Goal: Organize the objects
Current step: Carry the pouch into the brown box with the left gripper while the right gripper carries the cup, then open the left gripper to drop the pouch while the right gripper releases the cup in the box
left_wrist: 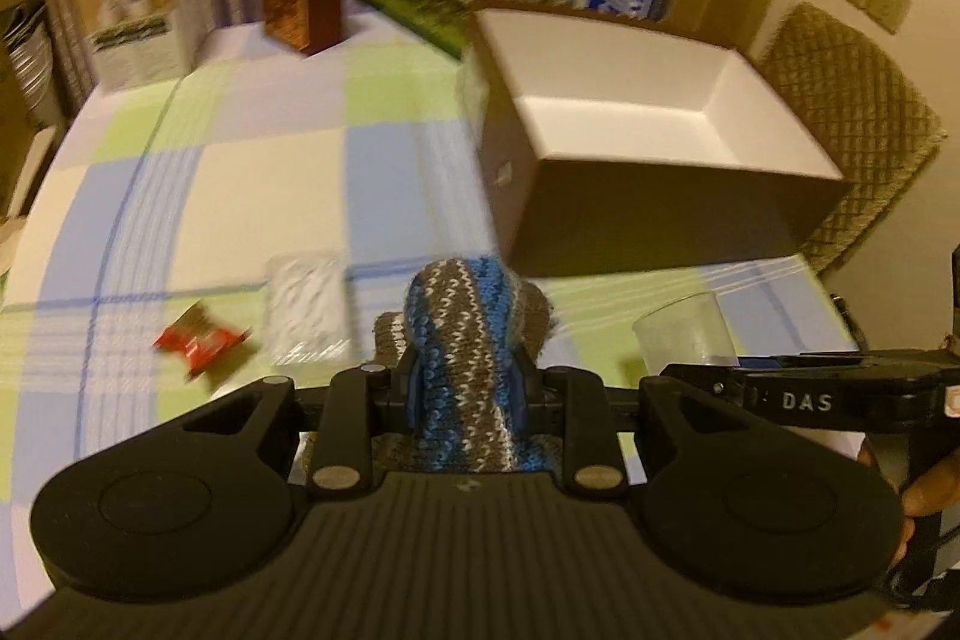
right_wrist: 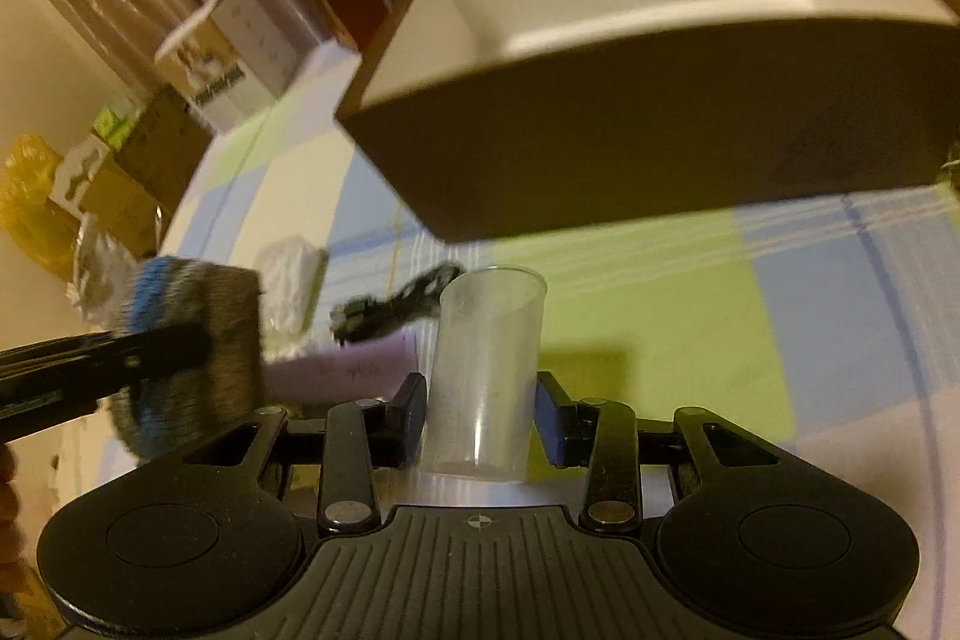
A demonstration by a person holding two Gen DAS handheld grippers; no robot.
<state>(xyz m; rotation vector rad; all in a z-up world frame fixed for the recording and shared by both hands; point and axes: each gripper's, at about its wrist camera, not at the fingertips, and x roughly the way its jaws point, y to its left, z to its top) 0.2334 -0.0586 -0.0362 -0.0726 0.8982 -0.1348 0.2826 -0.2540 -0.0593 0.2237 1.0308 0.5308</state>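
Your left gripper [left_wrist: 467, 388] was clamped on the knitted sock [left_wrist: 474, 340], its long axis running straight out along the fingers toward 12 o'clock. The open box [left_wrist: 630, 148] lay at about 1 o'clock from that gripper, near but not touching the sock tip. Your right gripper [right_wrist: 480, 421] sat with its fingers on either side of the plastic cup [right_wrist: 486, 370], which stood upright on the desk [right_wrist: 660, 310]; whether they pressed it, I cannot tell. From there the box was dead ahead at 12 o'clock, so I judged the right side better aligned.
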